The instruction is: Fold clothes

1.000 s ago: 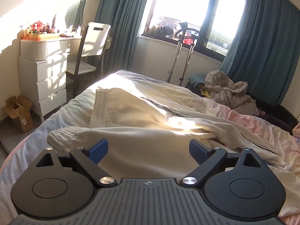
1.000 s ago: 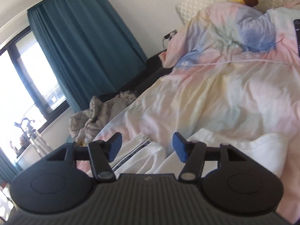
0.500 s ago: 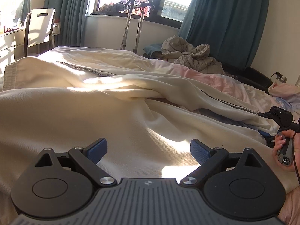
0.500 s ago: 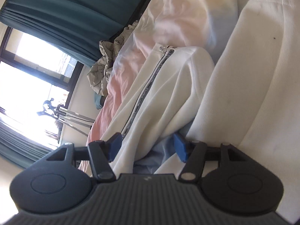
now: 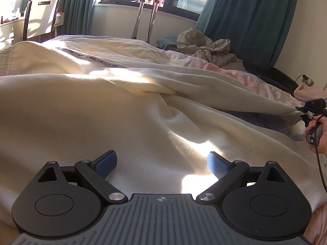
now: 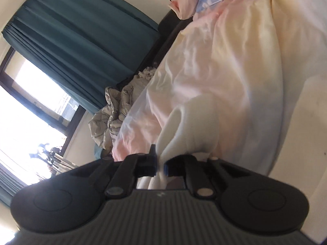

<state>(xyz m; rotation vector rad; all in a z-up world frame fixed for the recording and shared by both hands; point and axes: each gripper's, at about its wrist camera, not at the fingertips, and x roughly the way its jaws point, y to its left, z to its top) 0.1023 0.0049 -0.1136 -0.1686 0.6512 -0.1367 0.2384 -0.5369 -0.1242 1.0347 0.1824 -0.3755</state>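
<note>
One cream garment (image 5: 126, 110) sprawls across the bed (image 6: 235, 57), two claws on it: the left claw (image 5: 161, 164) hovers low over its middle, pads spread wide, while the right claw (image 6: 160, 164) is pinched tight on its far edge.

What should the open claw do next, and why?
Probably drop the left gripper onto the cream garment and pinch it. Its jaws hang open over the cloth, while the right gripper already clamps an edge, so a fold likely needs both.
</note>
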